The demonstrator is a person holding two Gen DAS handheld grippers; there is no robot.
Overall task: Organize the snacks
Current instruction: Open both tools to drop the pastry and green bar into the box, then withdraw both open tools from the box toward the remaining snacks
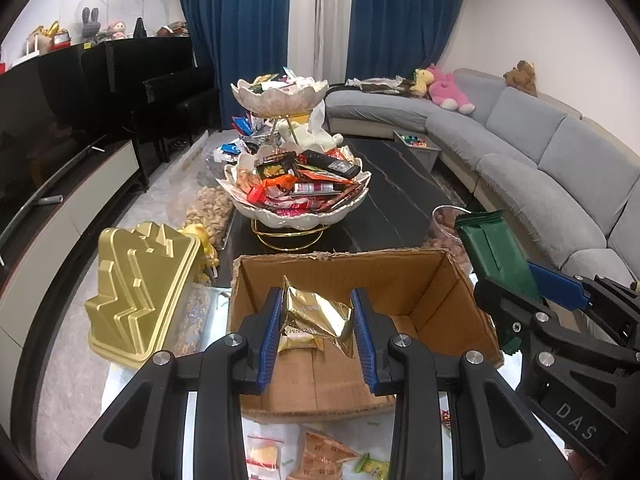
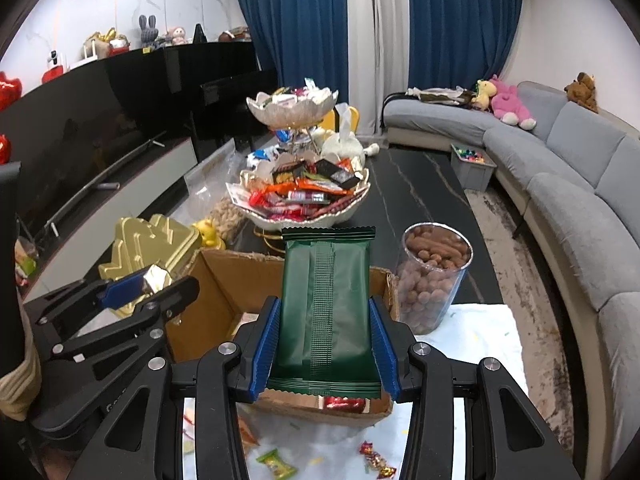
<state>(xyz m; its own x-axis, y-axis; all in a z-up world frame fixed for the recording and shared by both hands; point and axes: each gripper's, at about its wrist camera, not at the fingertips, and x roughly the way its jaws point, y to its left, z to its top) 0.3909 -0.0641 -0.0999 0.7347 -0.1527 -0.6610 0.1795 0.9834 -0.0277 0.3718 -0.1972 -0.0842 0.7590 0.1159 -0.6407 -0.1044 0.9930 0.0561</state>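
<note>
Both grippers loaded, held over the cardboard box.

The left gripper (image 1: 316, 320) is clamped on a crumpled gold foil packet (image 1: 316, 316), pads pressing both sides, above the open cardboard box (image 1: 424, 280). The right gripper (image 2: 326, 344) is closed on a dark green wrapped bar (image 2: 324, 296), held upright with its seam facing the camera, over the same box's near edge. A red wrapper (image 2: 344, 403) lies inside the box. Left of the box sits a gold moulded container (image 1: 140, 292); right of it, a clear jar of brown nuts (image 2: 434, 276). Beyond stands a two-tier shell-shaped snack stand (image 1: 296, 196), heaped with wrapped sweets, on the dark table (image 1: 392, 184). Loose candies (image 2: 276, 462) lie on the white cloth nearest the camera.
</note>
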